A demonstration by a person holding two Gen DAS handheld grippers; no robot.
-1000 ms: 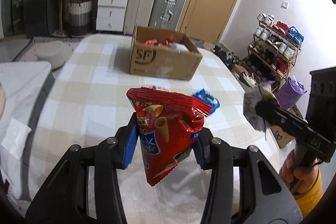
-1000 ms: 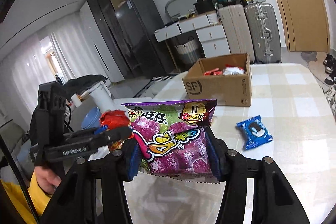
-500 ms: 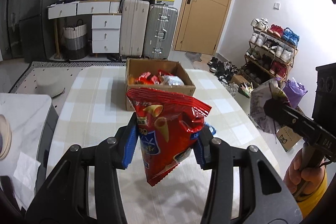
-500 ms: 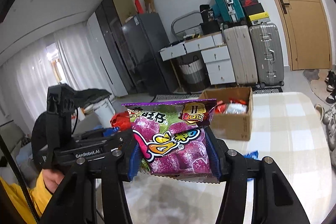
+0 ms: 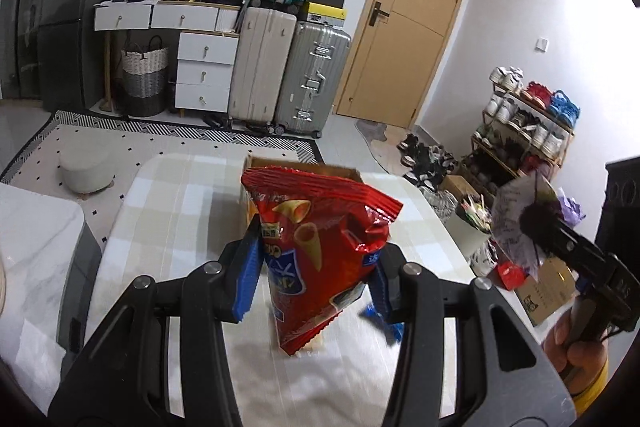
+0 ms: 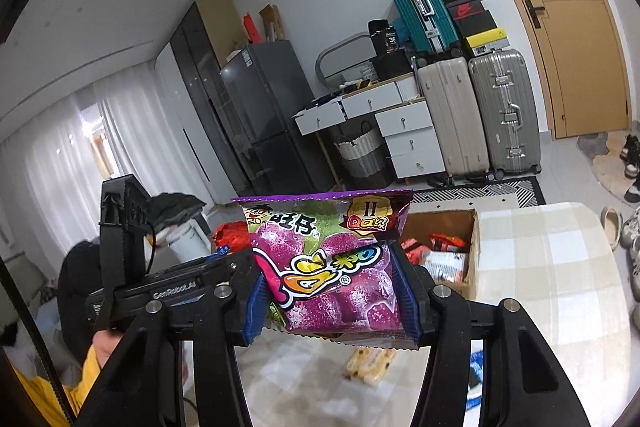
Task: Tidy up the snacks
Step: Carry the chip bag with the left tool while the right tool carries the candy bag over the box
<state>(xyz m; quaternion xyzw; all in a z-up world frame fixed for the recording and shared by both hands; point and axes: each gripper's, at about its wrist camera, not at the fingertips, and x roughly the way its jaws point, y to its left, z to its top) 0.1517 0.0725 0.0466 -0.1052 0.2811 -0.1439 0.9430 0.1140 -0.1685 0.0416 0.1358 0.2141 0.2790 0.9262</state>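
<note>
My left gripper (image 5: 314, 275) is shut on a red chips bag (image 5: 320, 247), held up above the checked table (image 5: 172, 211). My right gripper (image 6: 332, 291) is shut on a purple gummy bag (image 6: 332, 267), also held above the table. The cardboard box (image 6: 472, 259) with several snack packs inside stands ahead on the table; in the left wrist view only its rim (image 5: 304, 167) shows behind the red bag. A yellow snack pack (image 6: 370, 363) and a blue cookie pack (image 6: 476, 371) lie on the table below the right gripper. The right gripper shows at the right of the left wrist view (image 5: 536, 223).
Suitcases (image 5: 288, 67) and white drawers (image 5: 204, 67) stand against the far wall by a wooden door (image 5: 404, 39). A shoe rack (image 5: 524, 131) is at the right. A grey fridge (image 6: 264, 115) stands at the left. A white side table (image 5: 32, 235) adjoins the table's left.
Both grippers have risen and moved forward toward the box with their bags still held. The views tilted up, showing more of the room and less of the table.
</note>
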